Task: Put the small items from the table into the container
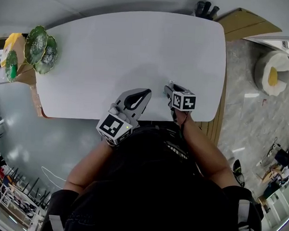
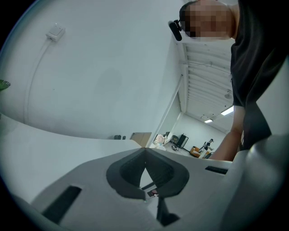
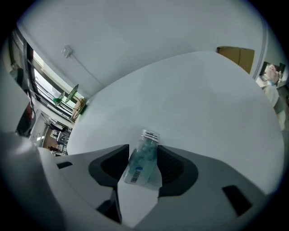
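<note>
A small clear bottle [image 3: 144, 155] with blue-green contents, a barcode label and an uncapped threaded neck sits between the jaws of my right gripper [image 3: 143, 149], neck pointing away over the white table [image 3: 189, 90]. The jaws stand wide and the pads do not press on it. In the head view the right gripper [image 1: 169, 88] is at the table's near edge and hides the bottle. My left gripper [image 1: 146, 93] hovers just left of it, its tips [image 2: 144, 151] meeting with nothing between them. No other small items show on the table [image 1: 128, 54].
A green leafy plant [image 1: 39, 49] stands on a wooden stand off the table's left end. A dark object [image 1: 206, 8] sits beyond the far edge. Wooden flooring [image 1: 246, 21] and grey tiles lie to the right. The person's body presses against the near edge.
</note>
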Motion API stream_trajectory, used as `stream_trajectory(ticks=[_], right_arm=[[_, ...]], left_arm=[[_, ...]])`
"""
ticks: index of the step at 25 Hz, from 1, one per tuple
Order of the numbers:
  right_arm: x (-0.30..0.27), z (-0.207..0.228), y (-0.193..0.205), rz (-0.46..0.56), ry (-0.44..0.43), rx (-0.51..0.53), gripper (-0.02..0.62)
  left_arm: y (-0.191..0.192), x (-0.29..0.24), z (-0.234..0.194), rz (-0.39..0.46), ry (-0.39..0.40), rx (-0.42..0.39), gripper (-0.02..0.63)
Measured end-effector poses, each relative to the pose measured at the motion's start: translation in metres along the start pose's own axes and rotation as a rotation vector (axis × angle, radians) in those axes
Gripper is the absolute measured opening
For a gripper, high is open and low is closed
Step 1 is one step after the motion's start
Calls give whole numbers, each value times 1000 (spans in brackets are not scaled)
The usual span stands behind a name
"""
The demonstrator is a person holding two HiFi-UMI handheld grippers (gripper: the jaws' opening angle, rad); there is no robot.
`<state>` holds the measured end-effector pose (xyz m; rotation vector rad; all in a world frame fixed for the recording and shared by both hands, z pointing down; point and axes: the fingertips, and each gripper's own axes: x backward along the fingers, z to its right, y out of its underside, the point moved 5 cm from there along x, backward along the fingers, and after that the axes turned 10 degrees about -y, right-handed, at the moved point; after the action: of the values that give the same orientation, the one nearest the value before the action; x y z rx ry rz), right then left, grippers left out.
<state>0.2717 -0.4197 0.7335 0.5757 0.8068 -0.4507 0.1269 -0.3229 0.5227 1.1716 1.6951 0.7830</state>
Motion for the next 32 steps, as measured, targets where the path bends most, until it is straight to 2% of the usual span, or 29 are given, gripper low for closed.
stream_trajectory(ticks=[4, 8, 12, 19, 22, 32], right_arm=[[-5, -2, 3, -38, 57, 85, 193], [-6, -3, 6, -45, 78, 146, 192], [-5, -4, 5, -64, 92, 184, 190], [-11, -9, 11, -75, 179, 355, 192], [-11, -10, 9, -72, 197, 391, 192], [-3, -12, 8, -124, 117, 522, 186]], left_arm=[[1, 0, 0, -7, 6, 5, 6], [1, 0, 4, -24, 2, 27, 8], [1, 1, 4, 0, 8, -5, 8], [3, 4, 12, 3, -15, 4, 6], [3, 4, 17, 15, -11, -8, 6], [3, 18, 42, 39, -51, -7, 6]])
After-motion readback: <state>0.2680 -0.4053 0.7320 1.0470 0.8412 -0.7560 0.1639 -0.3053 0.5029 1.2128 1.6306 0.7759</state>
